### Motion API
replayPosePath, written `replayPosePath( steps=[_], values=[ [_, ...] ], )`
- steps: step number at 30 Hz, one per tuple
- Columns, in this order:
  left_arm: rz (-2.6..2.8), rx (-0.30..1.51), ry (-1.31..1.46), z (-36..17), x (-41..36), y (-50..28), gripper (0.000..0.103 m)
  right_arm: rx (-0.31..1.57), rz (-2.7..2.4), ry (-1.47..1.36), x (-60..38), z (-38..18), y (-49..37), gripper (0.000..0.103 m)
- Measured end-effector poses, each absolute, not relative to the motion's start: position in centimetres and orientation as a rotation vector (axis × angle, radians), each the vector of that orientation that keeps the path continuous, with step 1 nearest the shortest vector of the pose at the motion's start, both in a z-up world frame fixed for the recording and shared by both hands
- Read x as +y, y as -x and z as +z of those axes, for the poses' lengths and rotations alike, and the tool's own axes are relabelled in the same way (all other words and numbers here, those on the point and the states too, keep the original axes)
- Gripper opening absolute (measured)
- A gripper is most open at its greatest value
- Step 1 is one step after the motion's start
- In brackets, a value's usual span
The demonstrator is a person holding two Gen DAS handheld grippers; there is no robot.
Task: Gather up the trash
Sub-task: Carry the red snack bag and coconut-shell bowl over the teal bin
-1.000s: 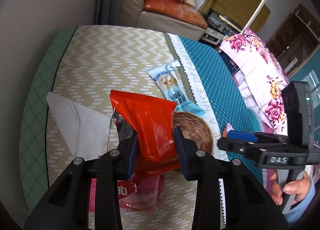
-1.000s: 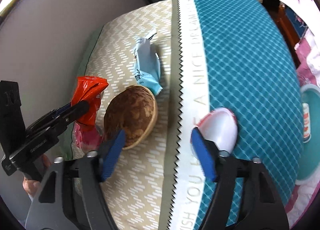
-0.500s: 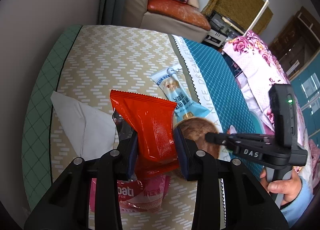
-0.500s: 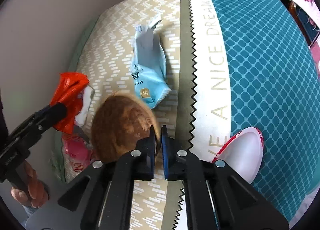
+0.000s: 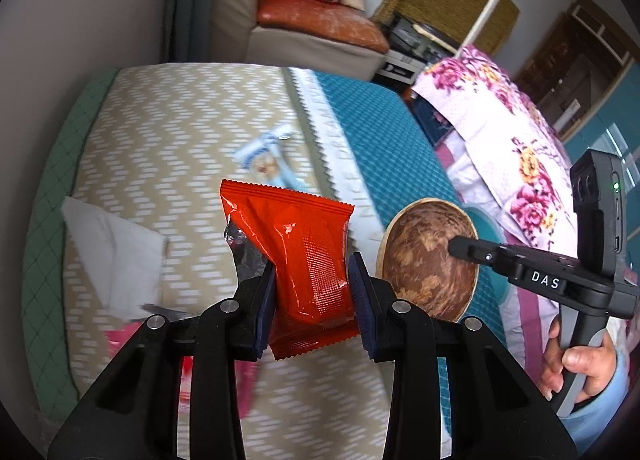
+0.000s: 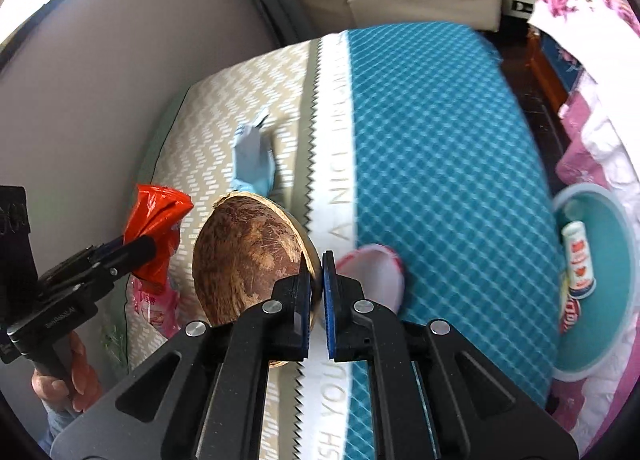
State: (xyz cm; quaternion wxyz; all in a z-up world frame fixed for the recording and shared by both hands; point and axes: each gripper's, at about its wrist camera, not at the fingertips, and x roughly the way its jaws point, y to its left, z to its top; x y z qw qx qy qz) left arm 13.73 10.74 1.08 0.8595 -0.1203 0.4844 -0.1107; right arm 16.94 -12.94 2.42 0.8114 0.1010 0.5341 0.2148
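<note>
My left gripper (image 5: 313,280) is shut on a red snack wrapper (image 5: 298,256) and holds it above the bed; it also shows in the right wrist view (image 6: 158,227). My right gripper (image 6: 317,280) is shut on the rim of a brown coconut shell (image 6: 248,260), lifted off the bed and tilted; the shell also shows in the left wrist view (image 5: 426,256). A light blue wrapper (image 6: 252,159) lies on the beige cover. A pink wrapper (image 5: 216,372) lies under my left gripper. A white tissue (image 5: 112,256) lies at the left.
A white and red lid-like piece (image 6: 376,272) lies on the teal cover. A teal bin (image 6: 596,268) with a small can in it stands at the bed's right side. A floral blanket (image 5: 500,139) and a sofa (image 5: 312,27) lie beyond.
My right gripper closed on the coconut shell's rim and lifted it up and to the right. My left gripper kept hold of the red wrapper.
</note>
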Motion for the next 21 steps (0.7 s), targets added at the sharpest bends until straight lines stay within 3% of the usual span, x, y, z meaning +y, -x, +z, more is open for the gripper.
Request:
replayPosePath(
  steps=[21],
  values=[
    [-0.381,1.060,0.038,2.1,-3.8,-14.7,0.036,1.031,0.312,-0.420,-27.1,3.4,-13.8,0.006]
  ],
)
